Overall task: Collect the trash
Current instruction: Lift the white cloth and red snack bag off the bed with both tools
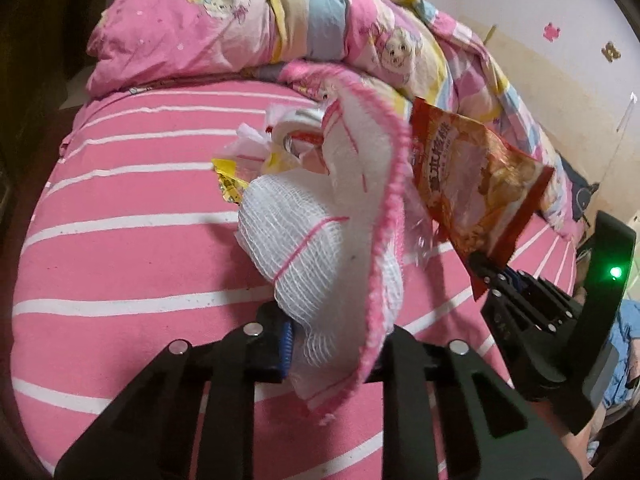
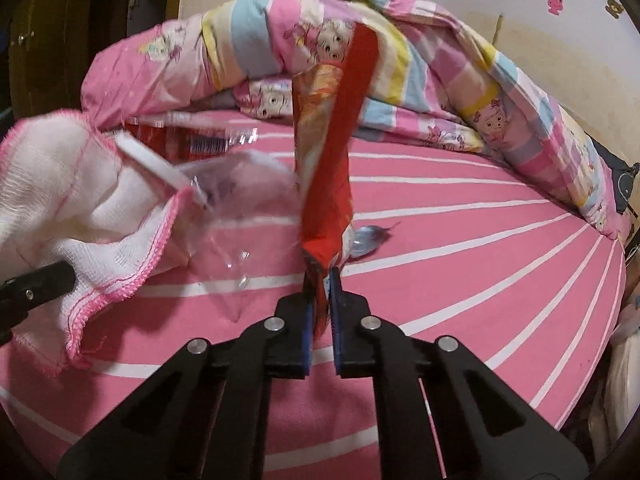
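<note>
My left gripper point(image 1: 336, 332) is shut on a white gauze cloth with a pink hem point(image 1: 320, 240), lifted so it sags like a pouch. Inside it lie a yellow wrapper point(image 1: 230, 184), crumpled white paper point(image 1: 252, 140) and other scraps. My right gripper point(image 2: 322, 280) is shut on the lower corner of a red snack bag point(image 2: 332, 168), held upright just right of the cloth point(image 2: 60, 200). The left wrist view shows the same bag point(image 1: 472, 184) above the right gripper point(image 1: 490, 276). Clear plastic point(image 2: 224, 220) and a red barcode wrapper point(image 2: 192, 140) sit by the cloth's edge.
A pink bed sheet with white stripes point(image 2: 460, 280) covers the mattress. A small blue wrapper point(image 2: 366, 240) lies on it behind the red bag. A rolled cartoon quilt point(image 2: 400, 60) is heaped along the back, against a wall with stickers. Dark furniture stands at the left.
</note>
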The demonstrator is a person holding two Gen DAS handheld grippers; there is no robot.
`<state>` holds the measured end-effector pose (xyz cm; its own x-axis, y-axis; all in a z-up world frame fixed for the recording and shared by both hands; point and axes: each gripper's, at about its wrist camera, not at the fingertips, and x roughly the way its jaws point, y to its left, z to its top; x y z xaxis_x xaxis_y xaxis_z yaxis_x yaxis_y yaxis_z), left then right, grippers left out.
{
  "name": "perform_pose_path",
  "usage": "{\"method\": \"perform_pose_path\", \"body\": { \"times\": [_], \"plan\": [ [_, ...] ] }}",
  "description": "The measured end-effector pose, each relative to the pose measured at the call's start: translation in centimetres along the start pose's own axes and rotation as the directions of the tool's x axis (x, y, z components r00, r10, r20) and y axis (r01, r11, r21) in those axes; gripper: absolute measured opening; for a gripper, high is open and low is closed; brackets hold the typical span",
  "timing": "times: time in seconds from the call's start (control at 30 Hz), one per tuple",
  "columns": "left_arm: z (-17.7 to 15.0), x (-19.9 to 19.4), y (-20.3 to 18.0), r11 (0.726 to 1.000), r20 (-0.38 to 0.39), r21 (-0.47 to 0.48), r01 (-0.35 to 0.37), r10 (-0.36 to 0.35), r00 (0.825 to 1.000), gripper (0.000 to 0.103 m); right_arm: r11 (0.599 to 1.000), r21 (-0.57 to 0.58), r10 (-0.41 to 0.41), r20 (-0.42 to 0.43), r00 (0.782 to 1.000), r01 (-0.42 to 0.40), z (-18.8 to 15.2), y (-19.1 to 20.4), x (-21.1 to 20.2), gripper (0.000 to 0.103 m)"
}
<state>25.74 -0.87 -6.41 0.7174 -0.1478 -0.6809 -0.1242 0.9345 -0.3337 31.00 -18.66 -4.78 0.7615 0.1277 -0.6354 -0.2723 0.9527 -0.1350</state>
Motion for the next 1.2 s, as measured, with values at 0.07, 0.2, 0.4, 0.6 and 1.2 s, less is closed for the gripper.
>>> {"method": "perform_pose_path", "body": {
  "times": [0.07, 0.2, 0.4, 0.6, 1.2],
  "plan": [
    [0.0, -0.7, 0.2, 1.000, 0.023, -0.012, 0.012, -0.012, 1.000, 0.015, 1.000, 0.002, 0.012, 0.019, 1.000, -0.012, 0.1, 0.0, -1.0, 0.006],
    [-0.1, -2.9, 0.3, 1.000, 0.096, -0.014, 0.022, -0.021, 0.995, 0.013, 1.000, 0.003, 0.026, 0.051, 0.998, -0.026, 0.0, -0.3, -3.0, 0.006],
    [-0.9, -5.9, -0.4, 0.999, 0.179, 0.036, 0.028, -0.034, 0.983, 0.011, 1.000, 0.027, 0.011, 0.108, 0.994, -0.014, -0.8, -1.7, -6.4, 0.006],
    [-2.4, -8.7, -0.9, 0.995, 0.217, 0.089, 0.055, -0.073, 0.973, 0.011, 0.998, 0.064, -0.029, 0.162, 0.986, 0.019, -1.6, -3.2, -9.4, 0.006],
    [-9.0, -11.2, -4.9, 0.961, 0.129, 0.275, 0.003, -0.041, 0.991, 0.014, 0.988, 0.149, -0.058, 0.185, 0.981, 0.030, -4.9, -5.2, -14.4, 0.006]
  ]
}}
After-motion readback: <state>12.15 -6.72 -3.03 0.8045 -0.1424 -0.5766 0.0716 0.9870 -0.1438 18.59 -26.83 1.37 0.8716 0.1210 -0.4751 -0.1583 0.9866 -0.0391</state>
